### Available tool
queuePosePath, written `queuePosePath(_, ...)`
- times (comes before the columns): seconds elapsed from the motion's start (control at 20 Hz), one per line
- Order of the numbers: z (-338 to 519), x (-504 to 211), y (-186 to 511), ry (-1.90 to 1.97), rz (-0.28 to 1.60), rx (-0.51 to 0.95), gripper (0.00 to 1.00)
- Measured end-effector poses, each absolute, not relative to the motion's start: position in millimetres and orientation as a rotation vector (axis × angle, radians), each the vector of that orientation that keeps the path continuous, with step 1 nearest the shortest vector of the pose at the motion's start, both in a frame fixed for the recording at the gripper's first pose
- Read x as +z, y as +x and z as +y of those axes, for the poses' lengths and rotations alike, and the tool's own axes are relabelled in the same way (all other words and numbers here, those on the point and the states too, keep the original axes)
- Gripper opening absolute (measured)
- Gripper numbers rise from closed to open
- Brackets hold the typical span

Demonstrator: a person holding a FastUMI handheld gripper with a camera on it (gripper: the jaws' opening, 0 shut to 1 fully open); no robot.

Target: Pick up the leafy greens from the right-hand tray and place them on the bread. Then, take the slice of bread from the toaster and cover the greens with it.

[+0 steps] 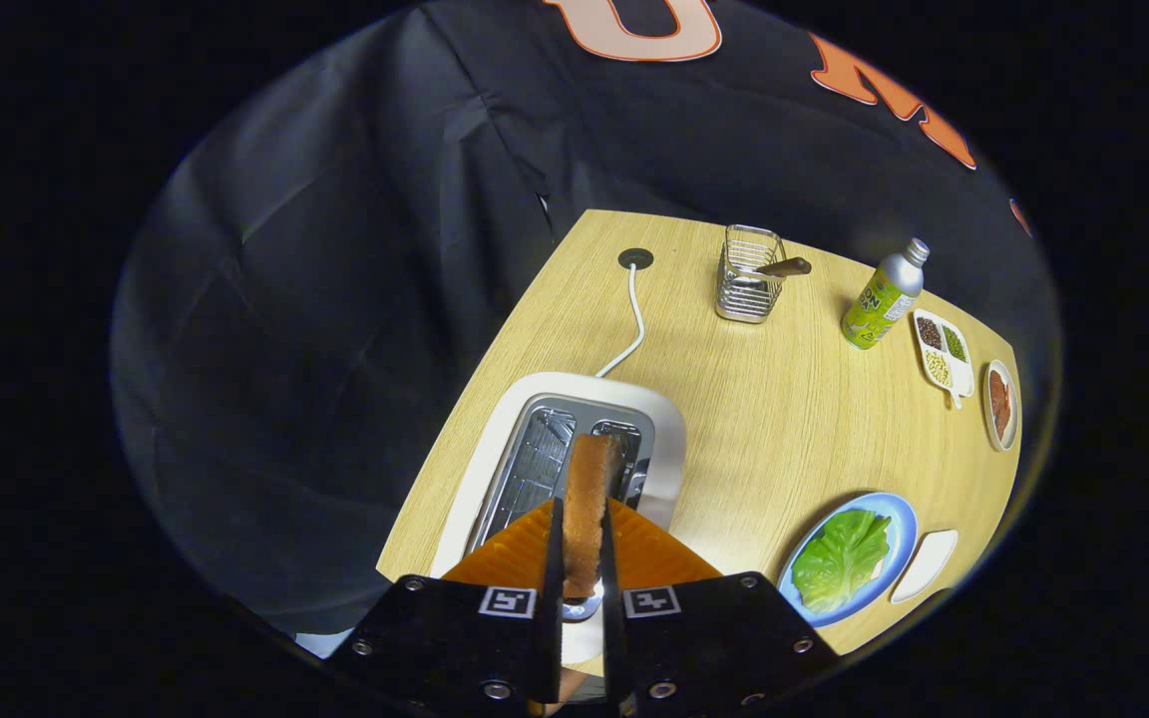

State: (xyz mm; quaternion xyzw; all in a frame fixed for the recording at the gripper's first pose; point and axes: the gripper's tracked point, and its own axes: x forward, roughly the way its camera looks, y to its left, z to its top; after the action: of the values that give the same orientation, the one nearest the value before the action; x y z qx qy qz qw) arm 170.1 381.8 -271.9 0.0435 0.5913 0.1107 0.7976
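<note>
Wooden worktop [794,419] across centre-right. White toaster [669,424] low centre, cord [632,329] running up. Blue plate [899,514] with leafy greens [842,558] lower right. Wire basket [749,274], bottle [884,297] upper right. Fingers [579,558] clamped on bread slice [589,489] above toaster.

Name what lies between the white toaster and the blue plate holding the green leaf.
Gripper view: only bare wooden tabletop separates white toaster from blue plate; gripper grips the toast slice.

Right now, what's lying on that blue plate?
A leaf of green lettuce covers most of the blue plate. Whatever lies beneath it, bread included, is hidden. The claw is shut on a bread slice over the toaster.
</note>
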Motion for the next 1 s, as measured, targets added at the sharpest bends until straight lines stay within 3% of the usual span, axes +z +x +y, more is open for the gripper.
queuePosePath(0.2, 379.7, -255.4, 173.7, 0.161, 1.229, 0.254, 0.12)
queuePosePath(1.0, 325.4, -156.8, 152.1, 0.299, 0.983, 0.347, 0.12)
